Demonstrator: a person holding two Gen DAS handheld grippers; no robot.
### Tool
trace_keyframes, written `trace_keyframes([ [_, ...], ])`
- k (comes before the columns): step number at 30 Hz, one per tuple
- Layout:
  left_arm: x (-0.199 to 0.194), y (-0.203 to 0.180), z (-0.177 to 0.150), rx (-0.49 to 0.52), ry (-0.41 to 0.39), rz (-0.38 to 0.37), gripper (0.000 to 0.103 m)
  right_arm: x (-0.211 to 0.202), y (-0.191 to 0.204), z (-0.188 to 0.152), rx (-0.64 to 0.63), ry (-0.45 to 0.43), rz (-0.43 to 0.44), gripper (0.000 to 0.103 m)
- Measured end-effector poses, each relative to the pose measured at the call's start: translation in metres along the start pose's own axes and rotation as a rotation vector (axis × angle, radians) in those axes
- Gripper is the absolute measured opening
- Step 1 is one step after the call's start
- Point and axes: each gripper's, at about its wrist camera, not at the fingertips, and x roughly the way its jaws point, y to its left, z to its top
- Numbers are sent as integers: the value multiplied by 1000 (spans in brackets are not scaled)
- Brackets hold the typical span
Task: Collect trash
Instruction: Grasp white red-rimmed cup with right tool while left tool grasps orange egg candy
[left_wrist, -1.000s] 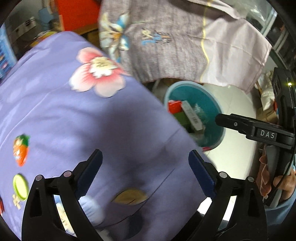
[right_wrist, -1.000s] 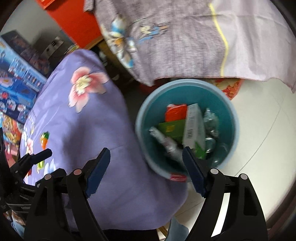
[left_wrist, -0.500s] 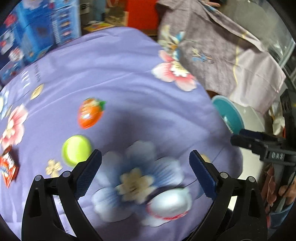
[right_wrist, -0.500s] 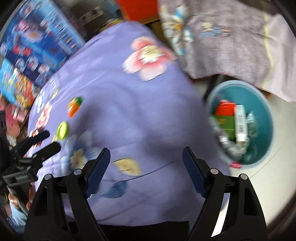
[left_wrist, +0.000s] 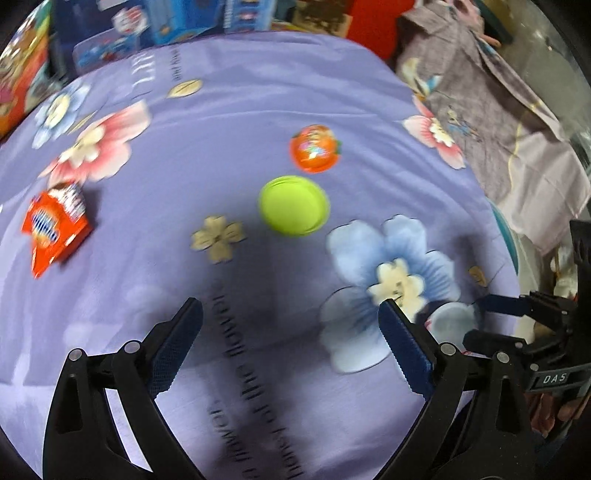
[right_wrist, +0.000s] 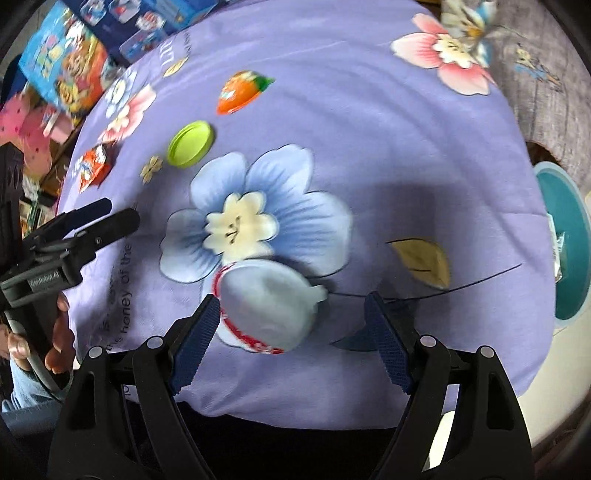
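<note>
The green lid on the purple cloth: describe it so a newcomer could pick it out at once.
Start from the purple flowered tablecloth. Near its middle, just beyond the big blue printed flower, lies the green lid, with the orange strawberry-shaped item right behind it. It is the only plain lime-green flat round disc; the red carton lies well apart.

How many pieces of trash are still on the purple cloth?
4: an orange wrapper farthest back, a green lid in front of it, a red carton at the left, and a pale cup at the near edge. Others may be hidden.
</note>
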Motion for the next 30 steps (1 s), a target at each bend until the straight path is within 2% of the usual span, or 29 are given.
trace_keyframes([
  [6,-5,22,-10,-54,-9,-15,96,14,20,0,-49,13,-23,76],
  [12,-5,28,-13,-67,-10,-27,96,24,36,2,-104,-2,-60,76],
  [13,-5,28,-14,-68,-9,-27,96,26,38,2,-109,0,-68,76],
  [14,-4,28,-15,-68,-6,-28,96,27,39,2,-114,0,-76,70],
  [15,-3,28,-14,-68,-3,-30,96,28,39,2,-115,3,-81,70],
  [23,4,22,-8,-60,12,-37,96,16,23,14,-71,-54,-83,69],
  [30,15,10,25,-35,2,-33,96,3,-2,43,-23,-99,-89,70],
])
